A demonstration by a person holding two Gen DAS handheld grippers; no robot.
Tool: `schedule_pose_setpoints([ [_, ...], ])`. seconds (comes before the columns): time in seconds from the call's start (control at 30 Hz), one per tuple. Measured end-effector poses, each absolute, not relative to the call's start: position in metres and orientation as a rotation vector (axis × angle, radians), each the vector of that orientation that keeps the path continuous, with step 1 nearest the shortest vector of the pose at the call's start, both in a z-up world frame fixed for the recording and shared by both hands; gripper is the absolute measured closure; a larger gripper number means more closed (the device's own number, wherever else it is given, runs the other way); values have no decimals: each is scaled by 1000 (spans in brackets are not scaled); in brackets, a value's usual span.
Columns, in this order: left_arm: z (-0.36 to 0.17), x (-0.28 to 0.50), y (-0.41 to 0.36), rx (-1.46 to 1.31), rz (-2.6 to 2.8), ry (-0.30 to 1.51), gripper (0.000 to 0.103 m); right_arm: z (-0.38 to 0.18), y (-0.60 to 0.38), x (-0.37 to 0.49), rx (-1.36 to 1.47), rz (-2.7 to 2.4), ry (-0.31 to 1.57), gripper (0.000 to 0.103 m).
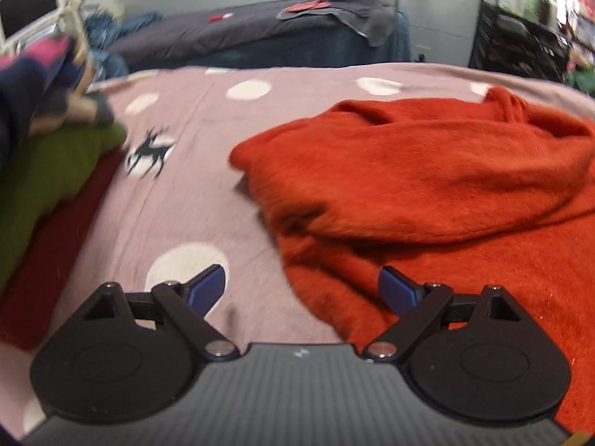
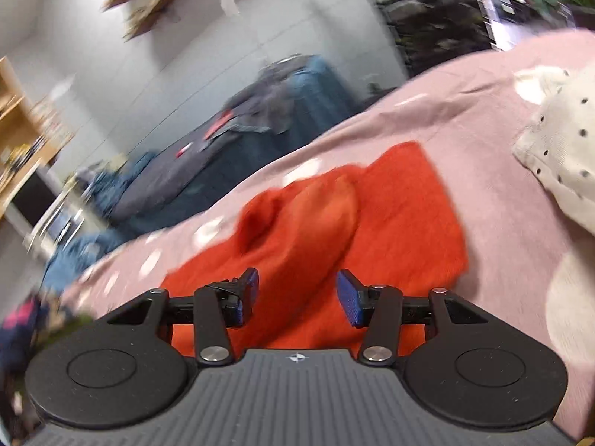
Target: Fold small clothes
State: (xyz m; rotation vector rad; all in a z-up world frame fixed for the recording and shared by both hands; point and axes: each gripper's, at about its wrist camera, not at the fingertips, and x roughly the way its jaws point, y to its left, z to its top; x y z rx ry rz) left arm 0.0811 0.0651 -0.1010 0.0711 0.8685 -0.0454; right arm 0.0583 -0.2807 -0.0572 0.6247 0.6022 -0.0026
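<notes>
Left tool (image 1: 301, 290) open above orange sweater (image 1: 427, 186) on bed (image 1: 193, 200). Right tool (image 2: 295, 293) open, nothing gripped; sweater below.

The orange sweater (image 1: 427, 186) looked fuzzy, matt knit cloth. The pink bedspread (image 1: 208, 193) was smooth matt fabric. The fingers (image 1: 208, 286) carried ribbed blue pads on matt black plastic.
</notes>
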Motion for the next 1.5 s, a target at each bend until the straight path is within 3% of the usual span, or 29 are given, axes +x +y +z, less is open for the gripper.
schedule_pose_setpoints([
  [0.1,-102,72,75,53,-50,871,13,-75,-294,85,694,-74,638,40],
  [0.17,-102,69,71,55,-66,873,13,-87,-298,97,738,-96,658,59],
  [0.33,-105,66,66,61,-56,859,13,-93,-291,111,726,-68,638,63],
  [0.4,-105,68,67,63,-45,851,13,-90,-290,118,720,-63,641,81],
  [0.43,-106,69,67,64,-44,850,13,-87,-291,120,729,-44,649,95],
  [0.87,-118,97,59,124,-4,774,15,-3,-300,62,543,-124,388,95],
  [0.9,-119,99,59,129,-12,765,19,-3,-301,57,525,-130,393,95],
  [0.97,-114,102,60,94,-27,766,53,-12,-302,61,506,-144,470,95],
  [1.03,-105,99,63,46,-10,768,65,-29,-308,60,532,-188,554,95],
  [1.13,-93,87,72,56,61,730,67,-51,-314,52,555,-220,617,94],
  [1.37,-95,77,129,-62,253,774,67,-53,-304,50,551,-122,585,68],
  [1.5,-90,71,150,-197,185,792,56,-51,-287,54,517,-35,556,61],
])
